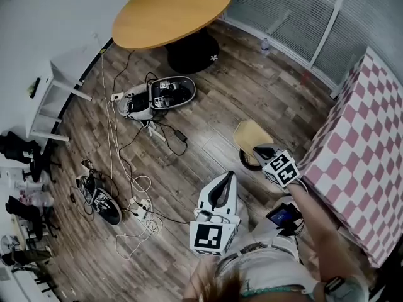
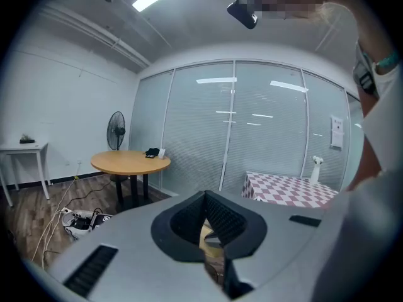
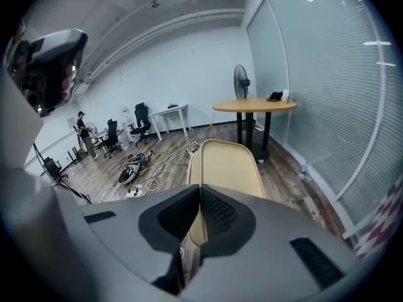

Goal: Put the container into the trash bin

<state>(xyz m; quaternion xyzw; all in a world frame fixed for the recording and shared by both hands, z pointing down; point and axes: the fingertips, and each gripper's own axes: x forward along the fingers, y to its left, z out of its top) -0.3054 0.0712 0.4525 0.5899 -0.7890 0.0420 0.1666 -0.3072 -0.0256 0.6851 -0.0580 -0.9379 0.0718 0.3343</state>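
Observation:
The container [image 1: 250, 135] is a flat tan tray with a raised rim, hanging over the wooden floor beside the checkered table. My right gripper [image 1: 261, 150] is shut on its near edge. In the right gripper view the container [image 3: 228, 163] stretches away from the right gripper's [image 3: 199, 195] closed pads. A dark round rim [image 1: 247, 163], apparently the trash bin, shows just under the container, mostly hidden by it. My left gripper [image 1: 221, 192] sits lower and to the left, jaws together and holding nothing. In its own view the left gripper [image 2: 204, 198] points toward the container [image 2: 207, 236], glimpsed below its pads.
A pink-and-white checkered table [image 1: 368, 150] stands at the right. A round wooden table [image 1: 171, 11] is far ahead. Cables and a power strip [image 1: 140, 207], an open equipment case [image 1: 161, 95], a white side table [image 1: 56, 83] and a water bottle [image 1: 265, 44] are on or beside the floor.

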